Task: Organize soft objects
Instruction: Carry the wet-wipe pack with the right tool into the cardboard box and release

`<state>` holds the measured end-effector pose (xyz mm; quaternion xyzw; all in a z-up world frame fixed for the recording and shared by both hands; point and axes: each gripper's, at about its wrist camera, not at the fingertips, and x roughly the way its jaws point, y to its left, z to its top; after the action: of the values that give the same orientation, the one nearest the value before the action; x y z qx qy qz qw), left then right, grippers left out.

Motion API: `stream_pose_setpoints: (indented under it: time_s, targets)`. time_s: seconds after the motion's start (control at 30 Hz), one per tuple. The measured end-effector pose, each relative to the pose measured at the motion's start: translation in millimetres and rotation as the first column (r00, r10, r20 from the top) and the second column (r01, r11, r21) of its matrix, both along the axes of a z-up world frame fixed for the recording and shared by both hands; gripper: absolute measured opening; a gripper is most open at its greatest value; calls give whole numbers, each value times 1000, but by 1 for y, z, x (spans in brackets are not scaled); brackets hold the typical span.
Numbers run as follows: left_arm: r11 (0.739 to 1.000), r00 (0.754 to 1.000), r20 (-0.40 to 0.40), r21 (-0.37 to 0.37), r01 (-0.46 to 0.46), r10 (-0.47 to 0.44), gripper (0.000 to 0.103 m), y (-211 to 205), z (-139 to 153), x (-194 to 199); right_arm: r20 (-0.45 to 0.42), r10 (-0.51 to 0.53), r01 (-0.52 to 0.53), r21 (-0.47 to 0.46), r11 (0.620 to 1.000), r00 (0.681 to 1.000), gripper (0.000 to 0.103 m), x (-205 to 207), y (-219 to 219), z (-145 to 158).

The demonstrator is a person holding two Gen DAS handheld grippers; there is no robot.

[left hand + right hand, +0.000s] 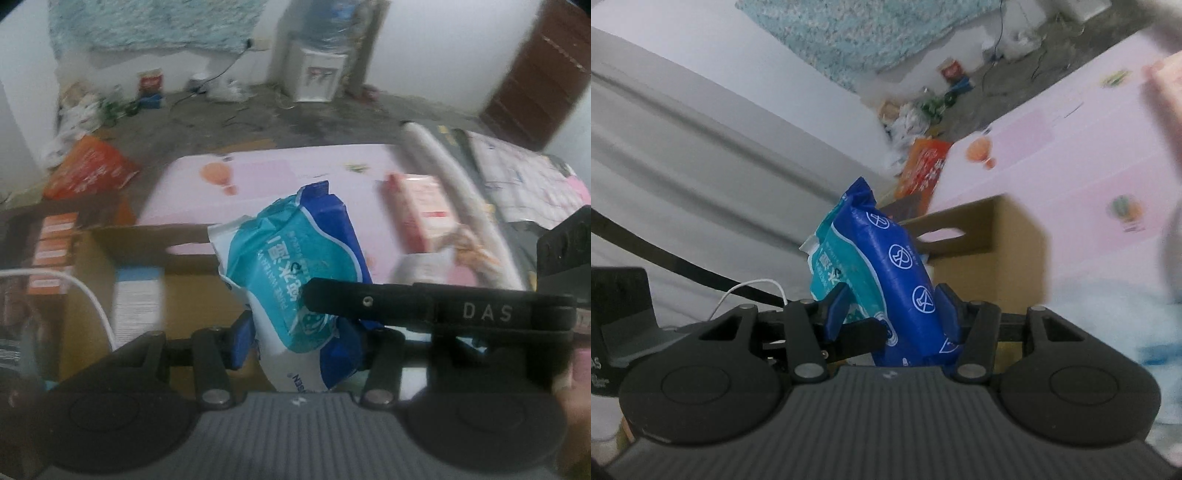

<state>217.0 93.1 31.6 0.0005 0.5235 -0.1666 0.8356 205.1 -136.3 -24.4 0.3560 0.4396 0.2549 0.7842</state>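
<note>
A soft blue and teal wet-wipe pack (291,258) hangs in the air over an open cardboard box (192,266). My left gripper (299,339) is shut on its lower end, blue pads pressing both sides. From the right, a black finger (369,301) of the other gripper reaches across the pack's face. In the right wrist view the same wet-wipe pack (894,273) stands upright, and my right gripper (892,314) is shut on it. The cardboard box (1015,258) lies just behind it. Both views are blurred by motion.
A pink patterned table (277,173) lies beyond the box, with a pink tissue pack (421,210) and a white roll (436,158) at its right. An orange bag (88,170) and clutter sit on the floor at left, and a water dispenser (317,74) stands by the far wall.
</note>
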Motion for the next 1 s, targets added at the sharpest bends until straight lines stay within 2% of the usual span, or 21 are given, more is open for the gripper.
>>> stream_pose_setpoints:
  time_s: [0.1, 0.2, 0.3, 0.37, 0.43, 0.53, 0.7, 0.83, 1.0]
  targets:
    - [1000, 999, -37, -7, -15, 14, 51, 36, -23, 27, -55, -15, 15, 7, 1000, 998, 50, 23, 44, -18]
    - [999, 997, -73, -38, -26, 24, 51, 60, -51, 53, -95, -58, 55, -33, 998, 994, 52, 40, 79, -35]
    - [998, 995, -85, -27, -52, 50, 60, 78, -84, 69, -113, -110, 100, -93, 991, 987, 55, 52, 96, -55]
    - [997, 989, -125, 1, -74, 73, 57, 84, -102, 73, -126, -135, 119, -132, 984, 983, 55, 55, 102, -68]
    - [997, 986, -147, 2, -75, 75, 56, 85, -116, 71, -145, -135, 117, -126, 985, 980, 55, 56, 106, -77]
    - [999, 988, -145, -2, -52, 51, 56, 85, -122, 63, -139, -112, 86, -175, 981, 984, 55, 55, 109, -84]
    - [998, 990, -131, 51, -46, 52, 52, 80, -119, 50, -121, -105, 69, -270, 960, 987, 55, 60, 114, -86]
    - [996, 987, -151, 81, -34, 46, 52, 80, -122, 41, -91, -77, 38, -371, 928, 993, 56, 82, 134, -89]
    - [1000, 977, -210, 18, -23, 26, 51, 77, -141, 29, -89, -6, -41, -512, 858, 996, 63, 107, 161, -97]
